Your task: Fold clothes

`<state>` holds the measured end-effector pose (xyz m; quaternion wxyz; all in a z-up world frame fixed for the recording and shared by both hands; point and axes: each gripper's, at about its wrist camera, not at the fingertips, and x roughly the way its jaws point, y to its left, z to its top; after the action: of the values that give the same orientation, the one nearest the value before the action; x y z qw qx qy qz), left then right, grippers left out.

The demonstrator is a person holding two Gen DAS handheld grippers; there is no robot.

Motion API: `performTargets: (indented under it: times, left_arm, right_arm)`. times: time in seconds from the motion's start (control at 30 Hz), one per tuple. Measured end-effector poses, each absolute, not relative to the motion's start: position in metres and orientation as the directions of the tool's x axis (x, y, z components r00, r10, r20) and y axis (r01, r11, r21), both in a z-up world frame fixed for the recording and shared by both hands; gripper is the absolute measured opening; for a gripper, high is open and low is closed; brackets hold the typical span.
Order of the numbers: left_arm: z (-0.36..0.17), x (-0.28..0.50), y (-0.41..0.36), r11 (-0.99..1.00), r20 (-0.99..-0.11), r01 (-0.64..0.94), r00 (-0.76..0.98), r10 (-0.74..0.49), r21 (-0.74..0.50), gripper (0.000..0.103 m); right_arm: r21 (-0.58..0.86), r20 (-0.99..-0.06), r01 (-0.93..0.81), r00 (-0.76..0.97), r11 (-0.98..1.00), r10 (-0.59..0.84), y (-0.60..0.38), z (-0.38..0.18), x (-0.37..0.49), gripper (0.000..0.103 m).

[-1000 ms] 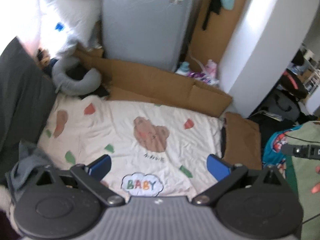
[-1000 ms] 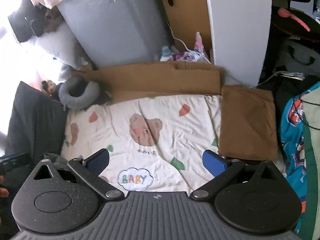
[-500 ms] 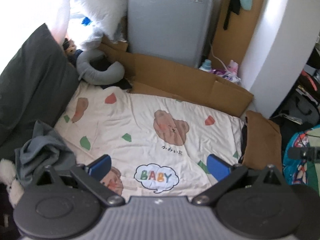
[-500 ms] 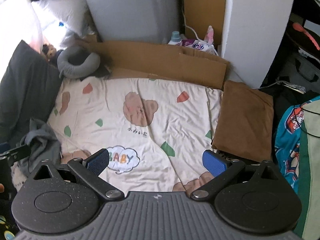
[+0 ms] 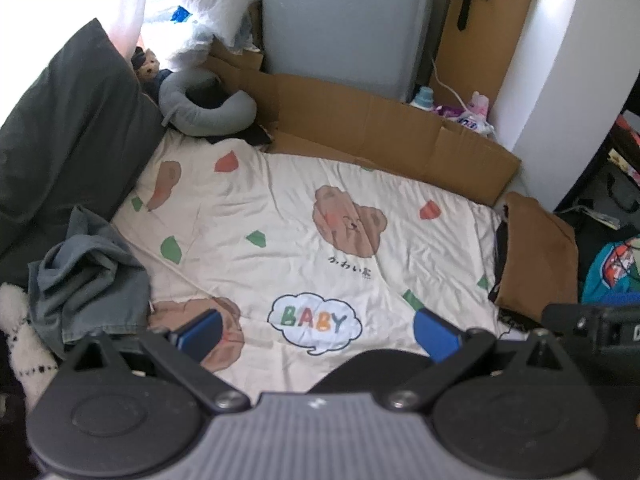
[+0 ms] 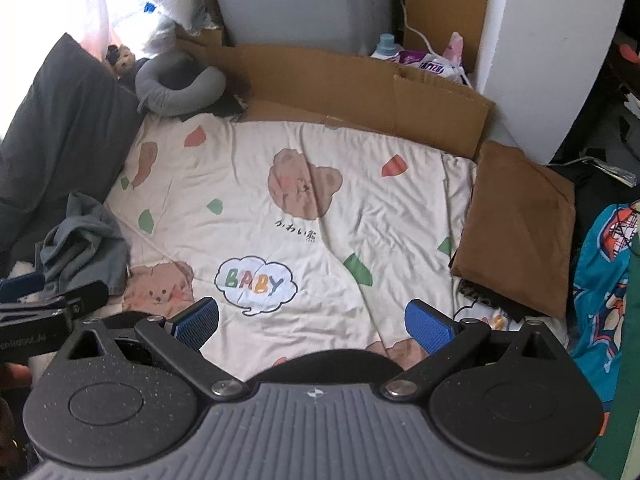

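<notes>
A crumpled grey-blue cotton garment (image 5: 90, 280) lies in a heap at the left edge of the cream bedsheet printed with bears and a "BABY" cloud (image 5: 280, 216), pressed up against the dark grey pillow (image 5: 60, 128) along that side. It is bunched, with no clear long axis; a hemmed edge shows along its near side, toward the cameras.

At the opposite, right edge of the sheet lies a brown fabric piece folded into a flat rectangle (image 6: 520, 224), its long axis running from the near edge toward the flattened brown cardboard (image 6: 360, 88) at the far edge. It sits on something dark beneath it.

The left gripper (image 5: 318, 334) hangs above the near edge of the sheet, its blue-padded fingers (image 5: 200, 330) spread wide and holding nothing. The grey-blue heap lies just to the left of its left finger, so this gripper is plainly the nearer one. The right gripper (image 6: 312, 322) is likewise spread and empty, pointing at the middle of the sheet; from it the heap is well off to the left, beyond the left gripper's body (image 6: 40, 320), while the brown rectangle is near its right finger.

If the grey-blue piece is the one to be folded, reaching it means swinging left, and the hem on the near side looks like the readiest place to pinch.
</notes>
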<state>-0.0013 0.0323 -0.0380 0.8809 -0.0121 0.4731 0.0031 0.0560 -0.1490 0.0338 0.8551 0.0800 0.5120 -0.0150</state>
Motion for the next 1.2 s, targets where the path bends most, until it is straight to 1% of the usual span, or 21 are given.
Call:
performTargets:
  times: [0.37,0.63,0.77,0.97,1.2]
  left_arm:
    - [-0.054,0.000,0.025,1.000,-0.830,-0.004,0.557,0.022,0.024,0.103]
    - [-0.061,0.006,0.023,1.000,-0.836,0.008,0.548,0.021,0.030,0.103]
    - [-0.062,0.006,0.020,0.999,-0.832,0.005,0.553,0.036,0.047,0.103]
    - [-0.061,0.006,0.018,0.998,-0.825,0.003,0.564,0.050,0.063,0.103]
    - [-0.062,0.008,0.023,0.999,-0.833,-0.014,0.551,0.041,0.040,0.103]
  right_arm:
    - [0.111,-0.876,0.114,0.480,0.987,0.043,-0.149,0.024,0.055,0.102]
    - [0.052,-0.855,0.108,0.518,0.993,-0.012,-0.145,0.021,0.055,0.102]
    - [0.091,-0.862,0.115,0.507,0.989,0.020,-0.152,0.019,0.057,0.102]
    - [0.103,-0.865,0.113,0.501,0.988,0.033,-0.153,0.017,0.057,0.102]
    - [0.118,-0.865,0.114,0.500,0.986,0.046,-0.156,0.015,0.057,0.102]
